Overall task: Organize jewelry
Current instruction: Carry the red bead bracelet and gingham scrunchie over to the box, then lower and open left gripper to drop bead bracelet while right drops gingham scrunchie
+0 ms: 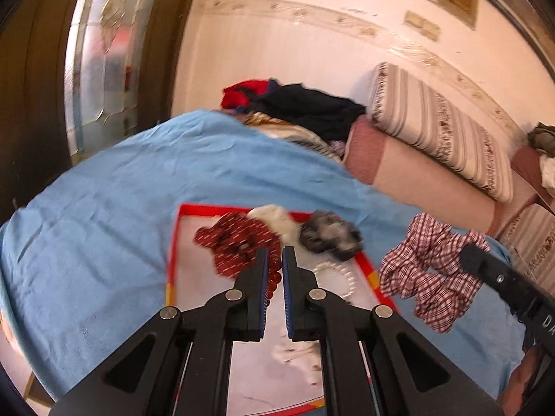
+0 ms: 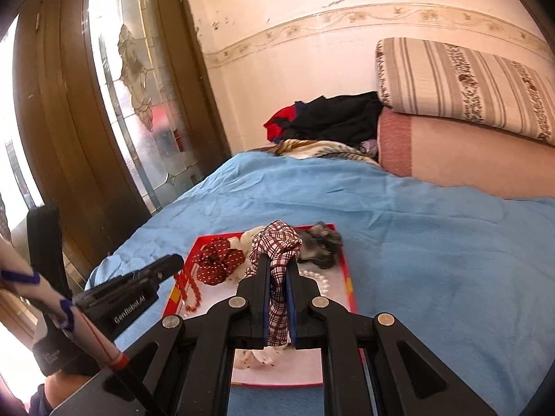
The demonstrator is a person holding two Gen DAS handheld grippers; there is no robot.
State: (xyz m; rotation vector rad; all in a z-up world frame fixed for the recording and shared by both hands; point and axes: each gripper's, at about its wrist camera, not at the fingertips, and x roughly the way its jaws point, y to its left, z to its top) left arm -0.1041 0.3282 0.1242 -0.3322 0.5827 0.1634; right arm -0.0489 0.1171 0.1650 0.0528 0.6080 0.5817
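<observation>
A red-rimmed tray (image 1: 172, 242) lies on the blue bedspread. In it are a dark red dotted scrunchie (image 1: 232, 242), a white scrunchie (image 1: 274, 218), a grey furry scrunchie (image 1: 329, 235), a white pearl bracelet (image 1: 341, 279) and red beads (image 1: 274, 277). My left gripper (image 1: 275, 256) is shut on the red bead string and holds it above the tray; the beads hang from it in the right wrist view (image 2: 189, 291). My right gripper (image 2: 277, 267) is shut on a red-and-white checked scrunchie (image 2: 277, 246) and holds it above the tray (image 2: 348, 277); that scrunchie also shows in the left wrist view (image 1: 430, 270).
The blue bedspread (image 1: 104, 225) covers the bed. A pile of dark and red clothes (image 1: 298, 104) lies at the far end, next to a pink cushion (image 1: 416, 173) and a striped pillow (image 1: 440, 128). A wooden door with a glass panel (image 2: 138, 86) stands at the left.
</observation>
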